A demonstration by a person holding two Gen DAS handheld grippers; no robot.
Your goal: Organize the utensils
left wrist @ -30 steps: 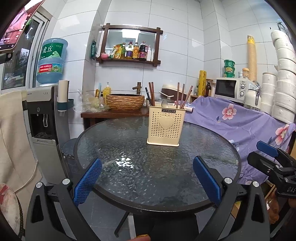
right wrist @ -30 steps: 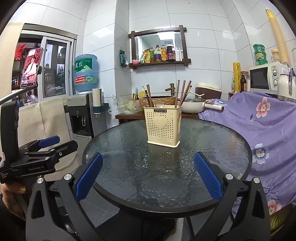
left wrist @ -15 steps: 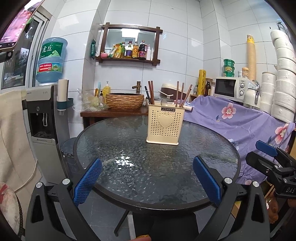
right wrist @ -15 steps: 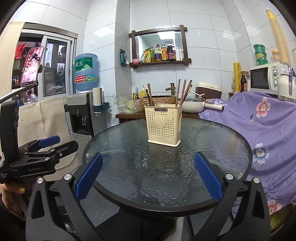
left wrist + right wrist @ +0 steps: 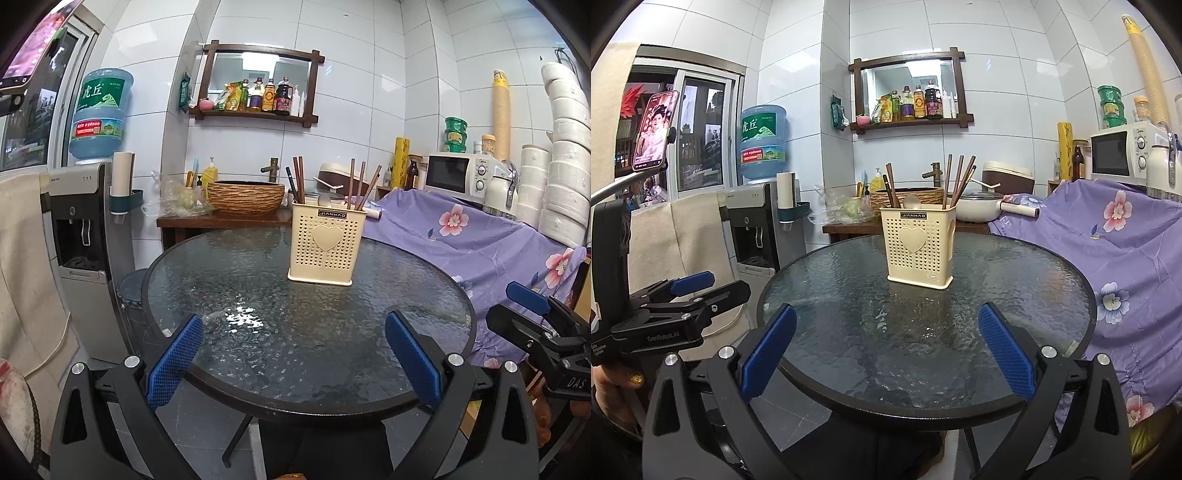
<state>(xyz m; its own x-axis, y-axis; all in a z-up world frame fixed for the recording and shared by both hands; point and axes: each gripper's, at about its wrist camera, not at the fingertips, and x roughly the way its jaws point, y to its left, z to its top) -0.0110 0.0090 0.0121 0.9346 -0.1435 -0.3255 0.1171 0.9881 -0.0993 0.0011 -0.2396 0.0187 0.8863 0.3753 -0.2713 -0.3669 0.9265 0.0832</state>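
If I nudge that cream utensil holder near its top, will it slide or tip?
The cream utensil holder is tall, so it probably tips. The glass tabletop looks slick; a low push likely slides it. The chopsticks may rattle.

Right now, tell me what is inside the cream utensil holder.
The utensil holder holds brown chopsticks at both sides and a spoon between them. Its walls hide their lower ends, so the count is uncertain.

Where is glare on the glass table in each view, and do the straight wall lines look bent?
Left wrist view: a bright white glare patch on the glass table, near its front left. Right wrist view: only soft, dim reflections in front of the cream utensil holder. In both views the wall tile lines curve toward the edges: fisheye distortion.
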